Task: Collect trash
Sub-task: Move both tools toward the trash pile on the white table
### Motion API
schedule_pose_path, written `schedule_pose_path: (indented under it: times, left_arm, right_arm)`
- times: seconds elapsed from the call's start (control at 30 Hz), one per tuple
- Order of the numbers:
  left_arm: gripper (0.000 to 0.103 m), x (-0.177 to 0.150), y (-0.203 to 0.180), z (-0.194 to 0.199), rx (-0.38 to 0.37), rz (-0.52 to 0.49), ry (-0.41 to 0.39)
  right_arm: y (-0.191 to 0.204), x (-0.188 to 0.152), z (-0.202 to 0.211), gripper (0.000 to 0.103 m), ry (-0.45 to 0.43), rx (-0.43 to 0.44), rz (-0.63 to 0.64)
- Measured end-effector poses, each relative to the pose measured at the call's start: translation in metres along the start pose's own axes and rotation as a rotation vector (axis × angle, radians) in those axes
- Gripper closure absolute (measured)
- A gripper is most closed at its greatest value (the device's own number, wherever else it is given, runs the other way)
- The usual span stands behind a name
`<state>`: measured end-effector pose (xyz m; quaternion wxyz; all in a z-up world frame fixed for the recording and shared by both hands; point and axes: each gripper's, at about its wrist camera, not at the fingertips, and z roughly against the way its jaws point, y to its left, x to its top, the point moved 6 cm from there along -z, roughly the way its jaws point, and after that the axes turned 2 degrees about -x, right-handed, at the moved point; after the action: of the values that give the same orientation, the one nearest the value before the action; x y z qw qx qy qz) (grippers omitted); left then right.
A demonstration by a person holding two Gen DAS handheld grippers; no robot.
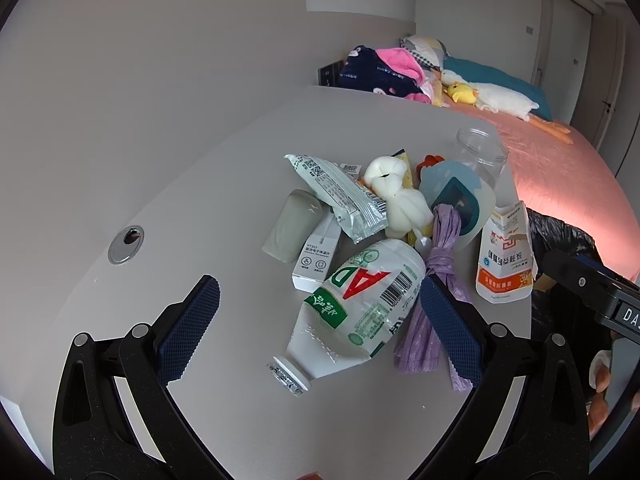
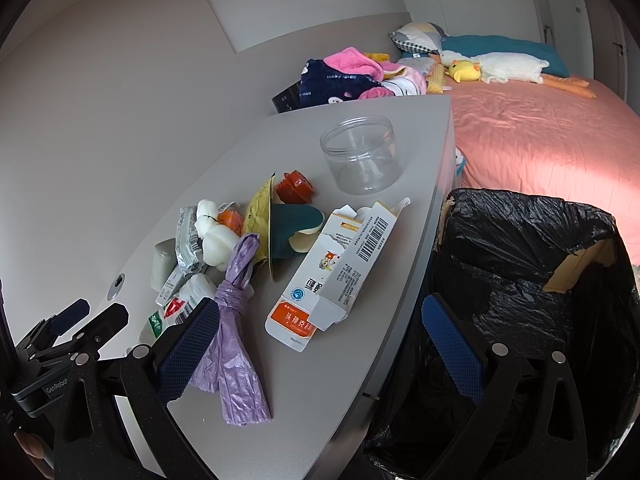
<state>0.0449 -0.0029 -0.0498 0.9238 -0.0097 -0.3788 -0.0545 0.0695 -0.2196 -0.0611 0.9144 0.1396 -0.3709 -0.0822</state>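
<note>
Both jaws are wide open and hold nothing; the left gripper [image 1: 320, 292] sits over the squashed bottle [image 1: 352, 304], right in the trash pile; the bin bag [image 2: 520, 264] waits past the table [image 2: 320, 420] edge; the purple bag [image 1: 436, 264] touches the bottle, so it might get pinched too; the right gripper [image 2: 320, 320] hovers near the box [image 2: 328, 276].

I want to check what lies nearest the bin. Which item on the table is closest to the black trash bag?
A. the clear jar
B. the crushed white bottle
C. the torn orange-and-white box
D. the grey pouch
C: the torn orange-and-white box lies at the table edge beside the black trash bag.
</note>
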Motion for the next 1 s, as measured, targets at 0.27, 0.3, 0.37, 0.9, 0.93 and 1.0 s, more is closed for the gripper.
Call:
schedule_pose_path:
  times: [0.27,0.3,0.37,0.9,0.93,1.0]
  left_arm:
    - [0.006,0.0,0.0,0.0,-0.002,-0.002,0.002]
    - [0.006,0.0,0.0,0.0,-0.002,-0.003,0.003]
    - [0.006,0.0,-0.001,0.0,-0.003,-0.004,0.004]
    - [0.006,-0.009,0.006,-0.015,-0.01,-0.016,0.05]
    - [0.006,-0.009,0.006,-0.017,-0.016,-0.015,0.056]
    - [0.006,-0.012,0.007,-0.021,-0.026,-0.019,0.072]
  right_arm:
    - [0.0,-0.001,0.0,0.002,0.002,-0.001,0.002]
    - [0.0,-0.001,0.0,0.002,0.002,-0.001,0.002]
    - [0.0,-0.001,0.0,0.002,0.002,-0.001,0.001]
    - [0.0,-0.004,-0.01,0.002,0.027,0.009,0.021]
    - [0.0,-0.004,-0.013,0.002,0.032,0.01,0.016]
    - [-0.002,-0.004,-0.016,0.002,0.036,0.016,0.004]
